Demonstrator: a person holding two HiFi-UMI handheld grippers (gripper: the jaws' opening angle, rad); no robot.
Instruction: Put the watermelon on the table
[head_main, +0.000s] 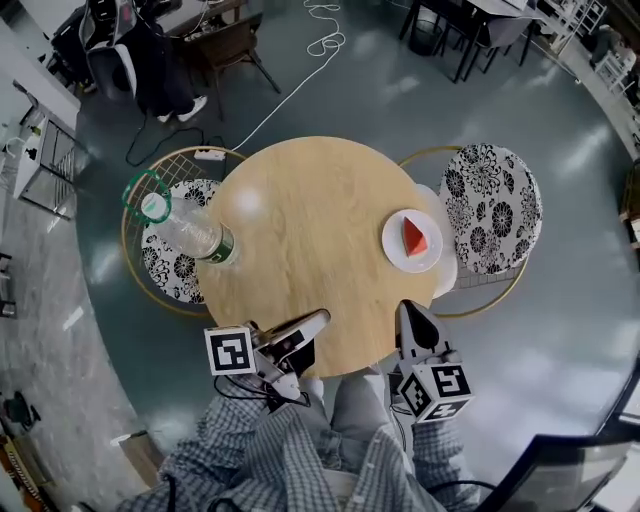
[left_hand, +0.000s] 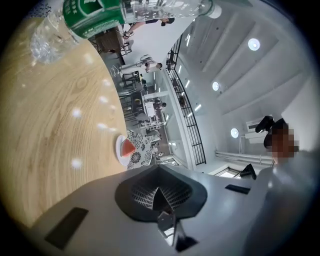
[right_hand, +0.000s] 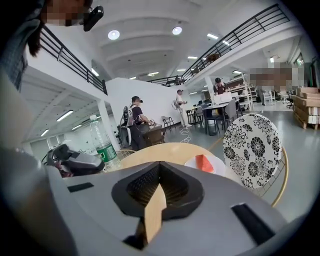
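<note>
Overhead, watermelon (head_main: 414, 238) on plate (head_main: 394, 248), left gripper (head_main: 320, 318) and right gripper (head_main: 406, 307) jaws shut, empty, railing (right_hand: 240, 30) only in gripper views

The watermelon (head_main: 414, 237) was a small red wedge, triangular in outline, with its pointed end towards the far side in the head view. It lay on a round white plate (head_main: 396, 254), roughly at the plate's middle, with bare white rim showing all round it. The plate rested on the table (head_main: 300, 240), a round top of pale wood with faint grain, and stood close to that top's right-hand edge.
</note>
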